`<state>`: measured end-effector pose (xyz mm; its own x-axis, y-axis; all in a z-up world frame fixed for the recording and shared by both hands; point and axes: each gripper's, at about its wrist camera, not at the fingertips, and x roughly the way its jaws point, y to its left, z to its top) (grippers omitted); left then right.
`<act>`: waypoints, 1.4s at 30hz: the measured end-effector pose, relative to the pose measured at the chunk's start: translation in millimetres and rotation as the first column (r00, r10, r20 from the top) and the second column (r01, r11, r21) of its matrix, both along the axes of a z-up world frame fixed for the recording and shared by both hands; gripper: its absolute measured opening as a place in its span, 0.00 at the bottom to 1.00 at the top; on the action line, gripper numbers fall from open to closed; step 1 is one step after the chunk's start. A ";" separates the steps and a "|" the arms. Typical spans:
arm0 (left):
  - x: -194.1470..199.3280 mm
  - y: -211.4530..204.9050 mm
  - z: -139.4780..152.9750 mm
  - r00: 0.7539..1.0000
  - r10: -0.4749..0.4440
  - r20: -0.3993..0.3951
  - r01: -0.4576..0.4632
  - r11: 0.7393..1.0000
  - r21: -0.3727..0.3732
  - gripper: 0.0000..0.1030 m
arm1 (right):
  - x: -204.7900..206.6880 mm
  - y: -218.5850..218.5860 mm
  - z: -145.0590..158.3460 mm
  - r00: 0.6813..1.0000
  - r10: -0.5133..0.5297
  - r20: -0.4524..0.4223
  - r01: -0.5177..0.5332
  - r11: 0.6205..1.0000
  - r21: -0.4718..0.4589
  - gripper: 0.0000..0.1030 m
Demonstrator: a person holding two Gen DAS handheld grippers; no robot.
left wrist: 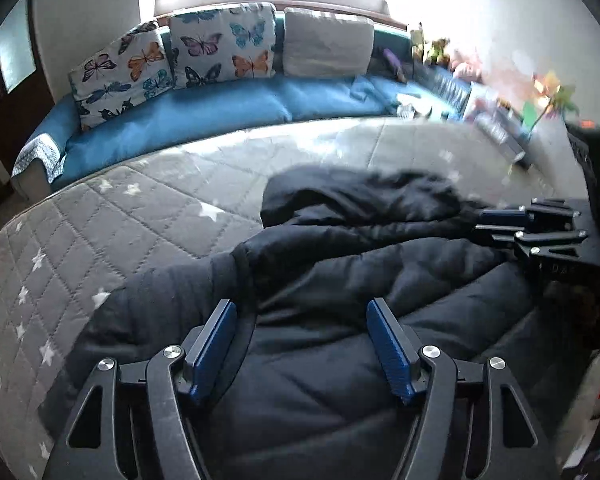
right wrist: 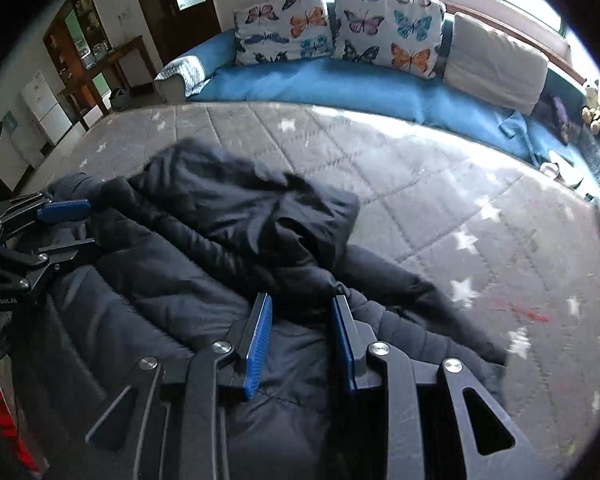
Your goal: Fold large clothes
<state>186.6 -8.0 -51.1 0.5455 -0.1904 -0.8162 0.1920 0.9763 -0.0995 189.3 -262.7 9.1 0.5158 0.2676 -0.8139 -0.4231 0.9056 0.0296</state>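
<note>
Black puffy jacket (left wrist: 340,264) lies rumpled.

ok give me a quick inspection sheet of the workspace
surface: grey quilted mattress with white stars
job's things: black padded jacket, rumpled, partly folded over itself
clutter: small items at the far right edge, blurred
grippers: left tongs open over the jacket; right tongs open over the jacket
cables: nothing seen
surroundings: blue sofa, butterfly cushions, plain cushion, window behind, wooden cabinet
</note>
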 end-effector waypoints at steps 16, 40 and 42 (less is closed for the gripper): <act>-93.7 16.5 5.3 0.998 -0.009 -0.056 0.011 1.000 0.028 0.71 | -82.5 42.9 5.3 0.986 0.110 -0.123 -0.123 0.987 -0.106 0.56; -120.2 76.2 -3.4 0.992 0.079 -0.101 -0.093 0.986 -0.136 0.68 | -107.8 -25.4 -22.7 0.971 -0.059 -0.230 0.027 0.990 -0.137 0.59; -118.3 72.9 -7.2 0.992 0.087 -0.096 -0.099 0.986 -0.131 0.68 | -104.1 -23.9 -31.0 0.974 -0.063 -0.217 0.034 0.990 -0.136 0.60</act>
